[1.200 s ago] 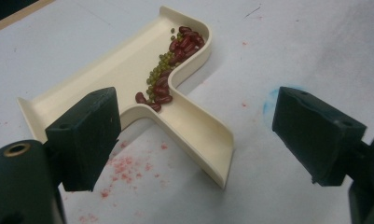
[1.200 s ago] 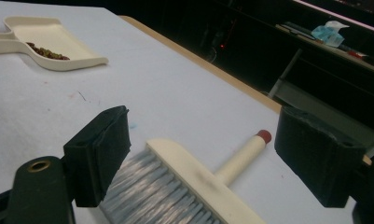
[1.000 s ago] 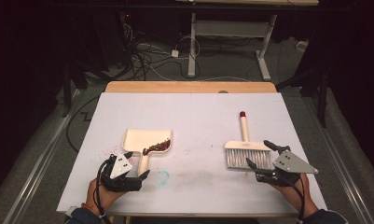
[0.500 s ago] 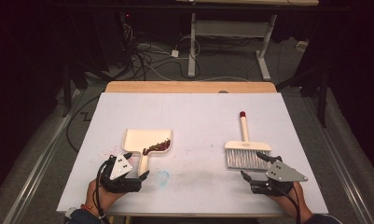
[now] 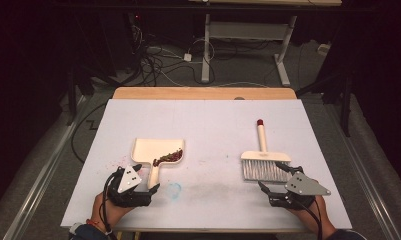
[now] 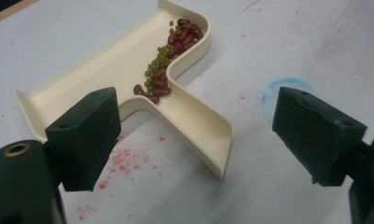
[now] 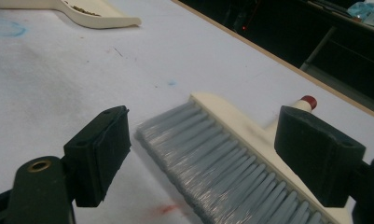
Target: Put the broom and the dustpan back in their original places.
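A cream dustpan [image 5: 153, 150] lies flat on the white table, its handle [image 6: 194, 126] pointing toward my left gripper [image 5: 147, 184]. Red beans and small green beans [image 6: 168, 56] are heaped along one inner wall of the pan. My left gripper [image 6: 196, 135] stands open just short of the handle's end, holding nothing. A cream brush with grey bristles [image 5: 266, 169] and a red-tipped handle [image 5: 260, 131] lies flat at the right. My right gripper [image 5: 278, 181] sits open near the table's front edge, close before the bristles [image 7: 212, 158], which lie between and beyond its jaws [image 7: 203, 156].
A faint blue ring [image 5: 174, 189] is drawn on the table right of the dustpan handle. Red specks [image 6: 124, 158] dot the sheet near the pan. A wooden strip [image 5: 203, 93] edges the table's far side, with cables and desk legs on the dark floor beyond.
My right gripper has drawn back toward the front edge and slightly left, away from the brush's side. The left gripper, dustpan and brush have stayed put.
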The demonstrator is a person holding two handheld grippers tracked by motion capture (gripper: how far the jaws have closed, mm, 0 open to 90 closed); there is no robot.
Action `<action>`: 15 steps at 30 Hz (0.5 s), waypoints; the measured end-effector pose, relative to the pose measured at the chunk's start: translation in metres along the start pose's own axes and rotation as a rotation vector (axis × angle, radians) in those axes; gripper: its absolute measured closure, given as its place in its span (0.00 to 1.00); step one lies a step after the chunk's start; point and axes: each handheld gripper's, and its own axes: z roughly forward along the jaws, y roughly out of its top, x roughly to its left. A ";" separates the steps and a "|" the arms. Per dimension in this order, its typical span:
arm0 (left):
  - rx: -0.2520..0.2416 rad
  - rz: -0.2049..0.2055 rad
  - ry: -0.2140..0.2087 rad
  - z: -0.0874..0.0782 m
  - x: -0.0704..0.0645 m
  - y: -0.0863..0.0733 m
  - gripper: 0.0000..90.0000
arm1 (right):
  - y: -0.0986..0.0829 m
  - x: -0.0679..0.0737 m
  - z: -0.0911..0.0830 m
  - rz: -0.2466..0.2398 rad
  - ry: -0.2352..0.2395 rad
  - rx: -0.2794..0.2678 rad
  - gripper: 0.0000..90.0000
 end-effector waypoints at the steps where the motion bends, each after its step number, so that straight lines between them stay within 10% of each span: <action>1: 0.000 0.002 0.001 0.000 0.000 0.000 0.16 | 0.000 0.000 0.000 0.002 -0.001 0.002 0.21; 15: 0.007 0.007 -0.009 0.001 0.000 0.001 0.17 | 0.002 0.002 -0.001 -0.016 -0.010 -0.012 0.21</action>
